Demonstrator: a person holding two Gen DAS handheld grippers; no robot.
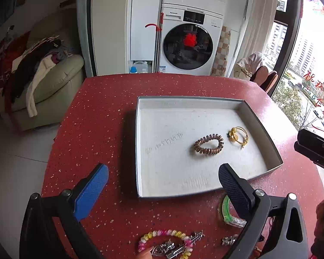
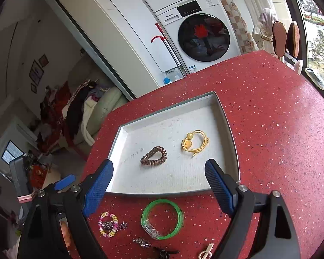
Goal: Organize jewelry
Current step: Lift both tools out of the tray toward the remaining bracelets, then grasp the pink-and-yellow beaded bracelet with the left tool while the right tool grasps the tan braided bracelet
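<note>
Daylight floods both views from the window [image 1: 308, 69] to the right of the tongs, where the sky blows out to white. The red counter [image 2: 270, 112] carries a pale sheen on that side. The room far left of the tongs sits dimmer. Shadows are soft, pooling faintly under the tray [image 1: 140, 151] wall. Fisheye bending curves straight edges, corners darken to black, and focus stays fairly crisp.

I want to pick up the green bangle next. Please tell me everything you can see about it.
The green bangle is a thin hoop of see-through green material that looks like plastic, with a clear, faceted section on its near left side. It lies flat on the red speckled table, just in front of the white tray and apart from it. No gripper touches it. In the left wrist view, a finger mostly hides it.
</note>
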